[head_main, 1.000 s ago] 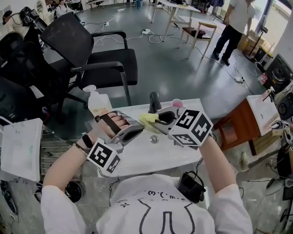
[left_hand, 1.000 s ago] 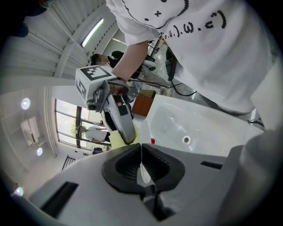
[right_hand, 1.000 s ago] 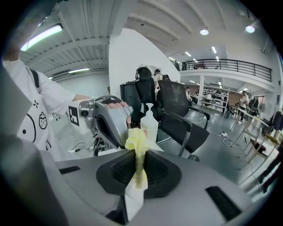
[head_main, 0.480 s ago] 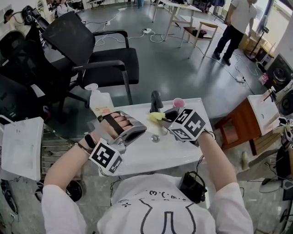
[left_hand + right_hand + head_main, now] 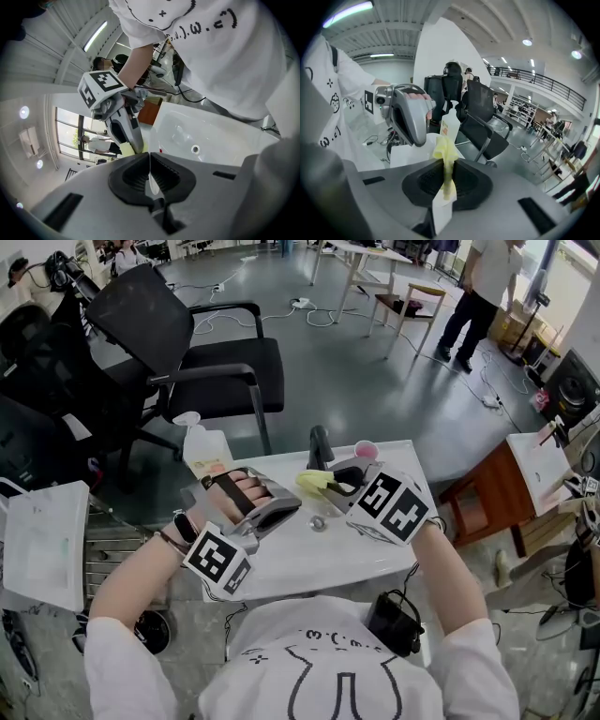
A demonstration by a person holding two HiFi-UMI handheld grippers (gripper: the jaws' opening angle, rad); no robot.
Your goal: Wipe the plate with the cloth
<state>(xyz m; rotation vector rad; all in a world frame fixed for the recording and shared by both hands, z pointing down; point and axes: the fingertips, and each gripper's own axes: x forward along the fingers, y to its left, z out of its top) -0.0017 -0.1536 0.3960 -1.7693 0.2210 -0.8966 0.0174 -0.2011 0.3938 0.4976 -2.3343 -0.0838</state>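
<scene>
Head view above table (image 5: 314, 563), gripper views opposed

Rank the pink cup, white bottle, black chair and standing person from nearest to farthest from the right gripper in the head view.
From the right gripper:
1. pink cup, just beyond it
2. white bottle, far left corner
3. black chair, on the floor behind
4. standing person, far across the room
</scene>
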